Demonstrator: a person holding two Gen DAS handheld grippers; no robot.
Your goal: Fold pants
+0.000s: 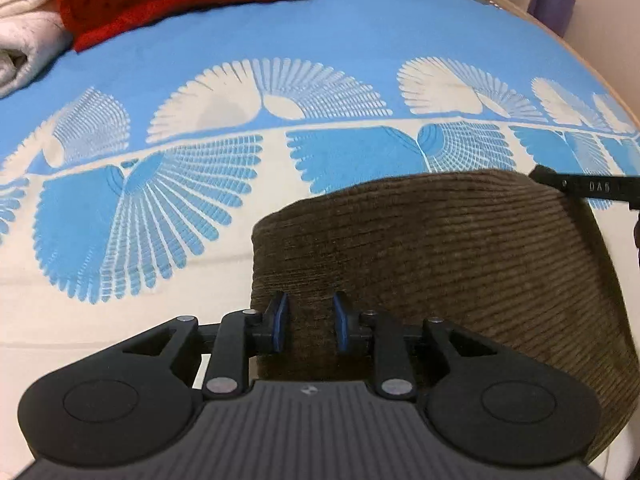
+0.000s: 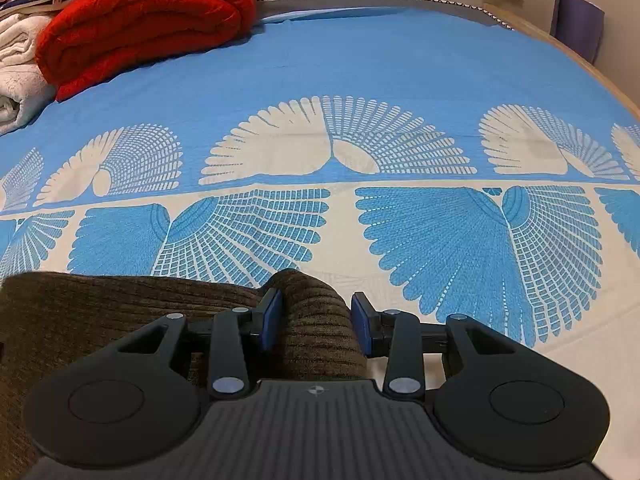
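Note:
The brown corduroy pants (image 1: 460, 256) lie folded on the blue and cream bedspread (image 1: 280, 24). My left gripper (image 1: 310, 314) sits over their near left part, jaws a little apart with the fabric between the blue pads, not clamped. In the right wrist view the pants (image 2: 120, 312) fill the lower left. My right gripper (image 2: 316, 316) straddles a raised bunch of fabric at the pants' right end, jaws apart. A finger of the right gripper (image 1: 580, 186) shows at the far right edge of the left wrist view.
A folded red blanket (image 2: 148, 20) and white blankets (image 2: 20, 72) are piled at the far left of the bed. The bed's wooden edge (image 2: 600, 72) curves along the right. A purple object (image 2: 578, 30) stands by the wall beyond.

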